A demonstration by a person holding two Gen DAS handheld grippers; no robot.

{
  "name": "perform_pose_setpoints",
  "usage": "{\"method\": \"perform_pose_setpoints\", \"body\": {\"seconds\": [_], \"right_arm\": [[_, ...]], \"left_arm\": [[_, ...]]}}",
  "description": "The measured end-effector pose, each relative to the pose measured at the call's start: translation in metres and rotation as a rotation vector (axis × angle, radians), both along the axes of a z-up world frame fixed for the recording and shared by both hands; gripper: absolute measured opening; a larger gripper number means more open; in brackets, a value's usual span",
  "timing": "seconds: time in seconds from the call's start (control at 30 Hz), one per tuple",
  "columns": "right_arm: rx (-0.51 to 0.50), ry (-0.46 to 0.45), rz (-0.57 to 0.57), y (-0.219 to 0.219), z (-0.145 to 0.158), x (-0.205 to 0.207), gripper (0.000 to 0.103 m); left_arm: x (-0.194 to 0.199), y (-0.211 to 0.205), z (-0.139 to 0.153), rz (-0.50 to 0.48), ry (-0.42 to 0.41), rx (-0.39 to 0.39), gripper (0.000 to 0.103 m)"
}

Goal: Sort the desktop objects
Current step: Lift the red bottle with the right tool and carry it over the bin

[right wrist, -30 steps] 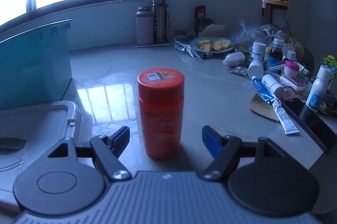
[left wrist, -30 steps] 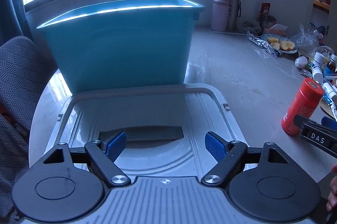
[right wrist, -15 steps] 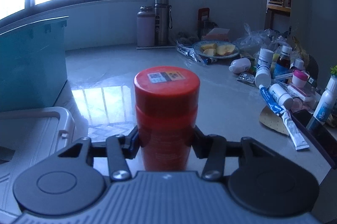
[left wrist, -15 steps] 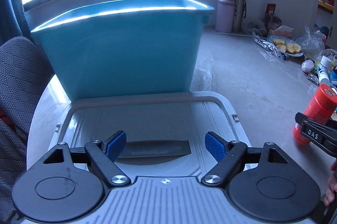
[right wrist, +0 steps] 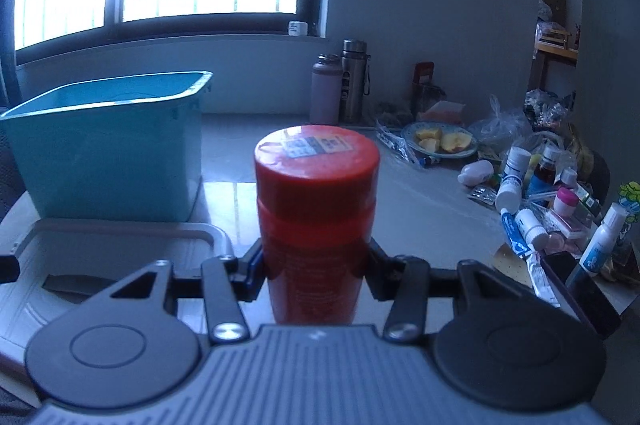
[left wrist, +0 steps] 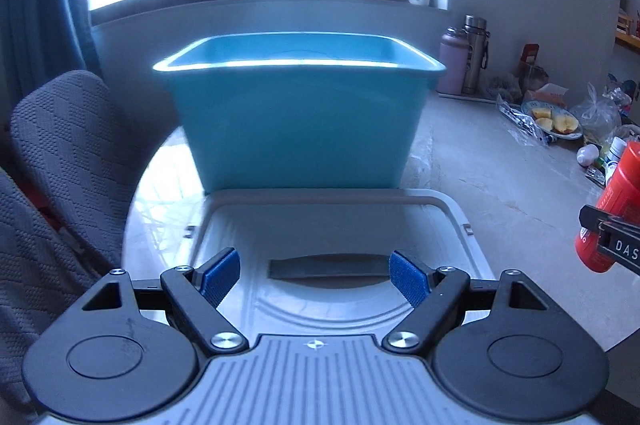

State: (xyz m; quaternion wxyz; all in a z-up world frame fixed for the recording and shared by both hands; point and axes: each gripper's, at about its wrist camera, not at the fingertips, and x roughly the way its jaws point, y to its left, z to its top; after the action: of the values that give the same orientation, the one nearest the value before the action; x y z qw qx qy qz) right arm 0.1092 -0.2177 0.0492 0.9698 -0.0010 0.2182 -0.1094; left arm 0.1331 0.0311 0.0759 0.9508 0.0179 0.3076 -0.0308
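My right gripper (right wrist: 316, 269) is shut on a red cylindrical bottle (right wrist: 316, 209) with a sticker on its cap and holds it upright above the table. The same bottle (left wrist: 618, 209) shows at the right edge of the left wrist view, held clear of the table. A teal plastic bin (left wrist: 304, 113) stands open at the back left; it also shows in the right wrist view (right wrist: 112, 145). My left gripper (left wrist: 315, 275) is open and empty above the grey bin lid (left wrist: 332, 217), which lies flat in front of the bin.
Several medicine bottles and tubes (right wrist: 536, 209) crowd the table's right side. A plate of apple slices (right wrist: 440, 141) and two flasks (right wrist: 340, 85) stand at the back. A grey chair (left wrist: 64, 161) is left of the table.
My right gripper closed on the red bottle, then lifted it off the table. My left gripper rose and pulled back a little, so the bin's inside now shows.
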Motion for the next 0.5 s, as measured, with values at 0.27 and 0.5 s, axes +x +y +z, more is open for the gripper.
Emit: {"method": "perform_pose_setpoints", "body": {"seconds": [0.27,0.5], "right_arm": [[0.014,-0.042,0.096,0.046,0.04,-0.012,0.049],[0.001,-0.091,0.157,0.073,0.074,0.005,0.049]], "left_arm": [[-0.018,0.038,0.029,0.042,-0.021,0.015,0.084],[-0.011,0.061,0.048,0.072,-0.036,0.011,0.084]]}}
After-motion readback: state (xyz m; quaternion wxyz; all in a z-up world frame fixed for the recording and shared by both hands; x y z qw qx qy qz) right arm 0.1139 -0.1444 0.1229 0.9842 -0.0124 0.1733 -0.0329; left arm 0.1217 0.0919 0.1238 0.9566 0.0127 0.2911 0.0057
